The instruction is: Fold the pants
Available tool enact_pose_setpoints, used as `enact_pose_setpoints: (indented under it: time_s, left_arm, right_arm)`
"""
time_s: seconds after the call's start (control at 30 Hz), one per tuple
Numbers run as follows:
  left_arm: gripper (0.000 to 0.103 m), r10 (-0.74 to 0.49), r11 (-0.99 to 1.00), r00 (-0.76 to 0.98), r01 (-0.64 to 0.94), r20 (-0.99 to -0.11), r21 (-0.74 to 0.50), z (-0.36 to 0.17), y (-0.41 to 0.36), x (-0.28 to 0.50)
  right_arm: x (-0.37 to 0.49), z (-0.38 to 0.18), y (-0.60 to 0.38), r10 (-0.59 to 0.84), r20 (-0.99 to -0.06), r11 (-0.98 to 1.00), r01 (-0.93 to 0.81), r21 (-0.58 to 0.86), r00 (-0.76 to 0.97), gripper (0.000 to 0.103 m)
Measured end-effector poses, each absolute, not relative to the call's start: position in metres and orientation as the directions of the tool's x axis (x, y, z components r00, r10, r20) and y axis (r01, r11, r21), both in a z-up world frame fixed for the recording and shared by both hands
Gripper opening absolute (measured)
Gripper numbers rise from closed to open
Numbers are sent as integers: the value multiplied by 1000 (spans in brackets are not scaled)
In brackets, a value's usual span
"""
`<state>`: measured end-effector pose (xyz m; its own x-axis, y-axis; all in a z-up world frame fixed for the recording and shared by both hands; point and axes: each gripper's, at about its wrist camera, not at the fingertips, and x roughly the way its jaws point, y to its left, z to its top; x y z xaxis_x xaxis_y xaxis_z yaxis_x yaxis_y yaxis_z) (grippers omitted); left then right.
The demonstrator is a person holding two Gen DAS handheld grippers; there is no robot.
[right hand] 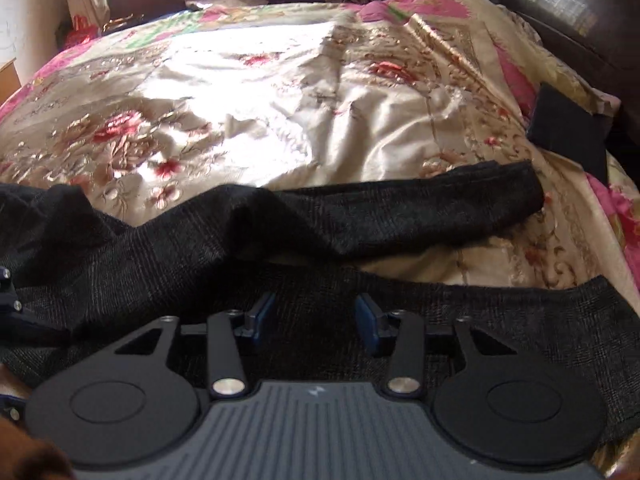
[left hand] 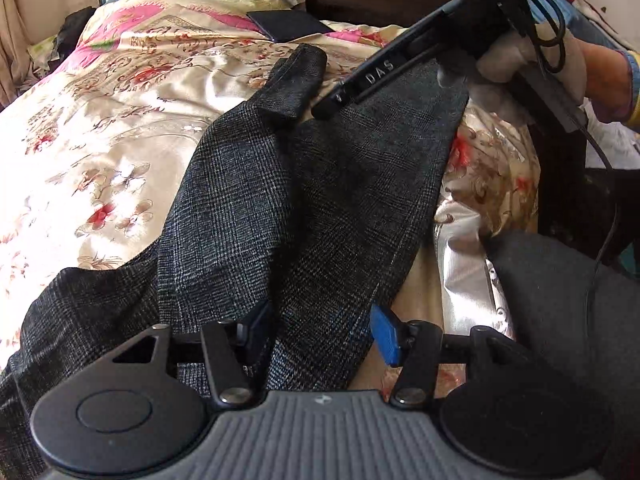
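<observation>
Dark plaid pants (left hand: pixel 280 200) lie crumpled, lower centre of frame, on floral satin bedspread (left hand: pixel 120 120); legs splayed toward upper right, not yet aligned for folding. Left gripper (left hand: pixel 320 334) straddles fabric ridge, jaws apart, nothing clamped. Right gripper (right hand: pixel 316 320) hovers over cloth, jaws parted, empty.

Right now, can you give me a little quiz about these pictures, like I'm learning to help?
1. True or false: the pants lie on a flowered bedspread.
2. The pants' cloth is: A plain red, B dark checked, C white with dots.
3. What colour are the pads?

Key: 1 true. 2 B. 3 blue.
</observation>
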<state>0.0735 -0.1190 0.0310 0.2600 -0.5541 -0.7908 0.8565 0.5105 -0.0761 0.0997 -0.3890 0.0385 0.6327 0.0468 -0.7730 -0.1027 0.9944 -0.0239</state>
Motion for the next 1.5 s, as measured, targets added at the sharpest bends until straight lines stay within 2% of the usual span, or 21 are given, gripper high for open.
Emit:
enact_pose_setpoints:
  time_s: [0.13, 0.2, 0.3, 0.43, 0.63, 0.7, 0.8, 0.83, 0.87, 1.23, 1.4, 1.5]
  left_arm:
    - [66, -551, 587, 355, 808, -756, -49, 45, -118, 101]
    - [67, -558, 606, 375, 793, -740, -55, 50, -118, 113]
    - [67, -537, 610, 387, 792, -749, -28, 47, -123, 132]
    - [67, -534, 588, 326, 806, -780, -66, 38, -129, 150]
    - [67, -568, 571, 254, 807, -783, -152, 22, -132, 162]
    - [67, -577, 571, 247, 803, -778, -168, 22, -131, 163]
    - [68, -591, 582, 244, 789, -769, -196, 17, -126, 166]
    - [68, -595, 583, 241, 786, -766, -206, 16, -124, 166]
    - [68, -600, 583, 243, 785, -762, -210, 15, -123, 166]
    - [68, -600, 614, 338, 776, -725, -147, 29, -113, 155]
    - [68, -597, 598, 389, 799, -702, -66, 45, -120, 131]
    - [71, -569, 558, 403, 829, -717, 23, 43, -137, 110]
  right_arm:
    - [149, 45, -405, 10, -750, 984, -141, -112, 661, 43]
    - [171, 36, -407, -38, -735, 952, -200, -233, 677, 44]
    - [195, 23, -403, -92, -739, 806, -387, -449, 667, 42]
    - [220, 14, -408, -22, -826, 652, -619, -439, 563, 42]
    - [252, -16, -402, -47, -922, 507, -786, -353, 384, 42]
    - [261, -24, -402, -60, -941, 526, -790, -315, 334, 39]
    - [257, -22, -398, -78, -947, 540, -785, -303, 312, 18]
    - [251, -21, -396, -102, -938, 531, -779, -333, 331, 7]
    - [244, -19, -395, -128, -927, 521, -772, -365, 352, 2]
    - [163, 62, -408, -131, -809, 667, -553, -500, 573, 1]
    - [84, 98, -434, -149, -733, 773, -384, -505, 664, 0]
    - [39, 88, -451, -169, -719, 819, -310, -483, 674, 0]
